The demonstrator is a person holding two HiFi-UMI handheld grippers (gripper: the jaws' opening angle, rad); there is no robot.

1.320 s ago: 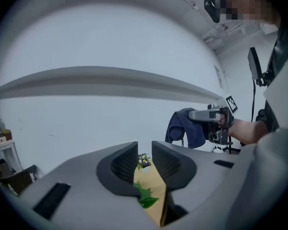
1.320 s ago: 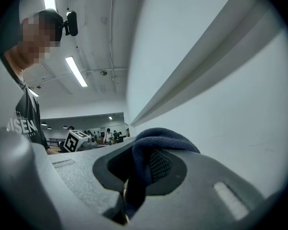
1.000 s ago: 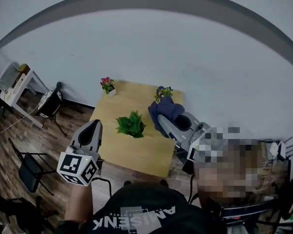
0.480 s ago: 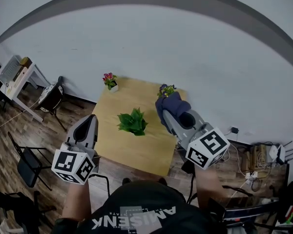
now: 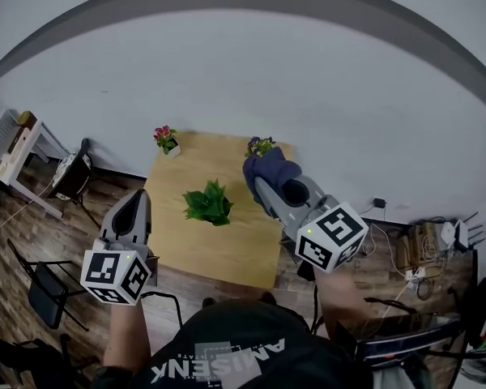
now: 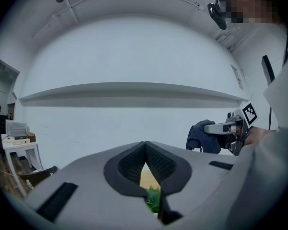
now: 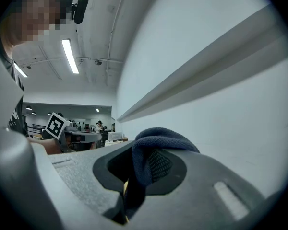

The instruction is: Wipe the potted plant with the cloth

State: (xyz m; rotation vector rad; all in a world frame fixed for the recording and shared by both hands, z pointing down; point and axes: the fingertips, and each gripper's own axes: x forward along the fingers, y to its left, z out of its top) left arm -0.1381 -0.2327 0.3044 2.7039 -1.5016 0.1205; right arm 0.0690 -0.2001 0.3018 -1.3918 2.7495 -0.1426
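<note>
Cloth (image 7: 156,150) sits pinched in our right claw (image 5: 261,189). The jaws squeeze the dark blue bundle, and it bulges out past the tips. Our left claw (image 5: 136,200) has its jaws pressed together with nothing in them. We hold it by the left side of the table (image 5: 227,245). The cloth hangs over the far right corner, just beside the purple plant (image 5: 261,145). A green plant (image 5: 208,204) stands in the middle of the table. A pink plant (image 5: 165,138) stands at the far left corner.
</note>
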